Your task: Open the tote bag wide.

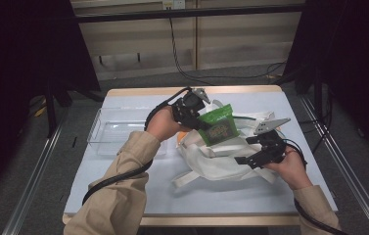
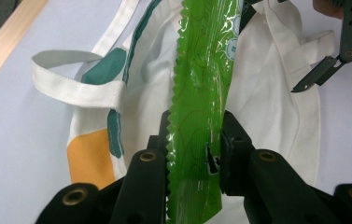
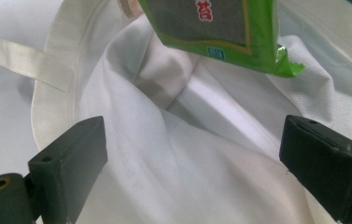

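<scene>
A green snack packet (image 1: 219,126) hangs over a white cloth tote bag (image 1: 216,156) in the middle of the table. My left gripper (image 1: 199,120) is shut on the packet (image 2: 200,93), both pads pressing its sides, and holds it above the bag's cloth (image 2: 267,93). My right gripper (image 1: 250,149) stands open just right of the bag, its jaws wide apart over the white fabric (image 3: 187,154) with nothing pinched. The packet's lower corner (image 3: 220,28) hangs above those jaws. The bag shows teal and orange print (image 2: 89,154) and a loose handle (image 2: 71,79).
A clear plastic tray (image 1: 116,129) sits at the table's left, beside my left forearm. The pale blue tabletop (image 1: 211,196) has wooden edges. Black cables trail from both grippers. Dark curtains and metal rails flank the table.
</scene>
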### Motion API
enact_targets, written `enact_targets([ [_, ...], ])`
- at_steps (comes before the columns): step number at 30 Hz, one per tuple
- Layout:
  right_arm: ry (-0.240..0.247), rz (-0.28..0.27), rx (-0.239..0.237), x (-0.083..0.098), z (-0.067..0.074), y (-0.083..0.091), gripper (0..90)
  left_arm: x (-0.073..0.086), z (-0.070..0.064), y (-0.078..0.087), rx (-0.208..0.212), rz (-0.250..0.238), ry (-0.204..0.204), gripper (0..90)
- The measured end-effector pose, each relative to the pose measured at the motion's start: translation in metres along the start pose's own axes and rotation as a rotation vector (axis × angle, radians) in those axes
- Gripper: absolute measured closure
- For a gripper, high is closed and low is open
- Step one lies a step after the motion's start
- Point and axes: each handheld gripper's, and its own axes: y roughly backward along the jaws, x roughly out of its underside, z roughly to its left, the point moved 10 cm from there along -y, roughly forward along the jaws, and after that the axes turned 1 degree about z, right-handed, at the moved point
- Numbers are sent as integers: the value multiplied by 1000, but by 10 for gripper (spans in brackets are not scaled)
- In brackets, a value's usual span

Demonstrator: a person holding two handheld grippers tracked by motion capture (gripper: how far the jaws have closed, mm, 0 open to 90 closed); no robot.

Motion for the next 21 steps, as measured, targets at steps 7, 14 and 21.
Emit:
enact_targets([
  [7,-6,10,1,4,-1,3,66,-6,0,9,0,19,-9,752],
  [14,15,-8,9,-4,0,4,51,-11,1,15,1,34,-10,754],
  [21,26,7,7,-2,0,3,49,-14,1,25,1,38,-6,755],
])
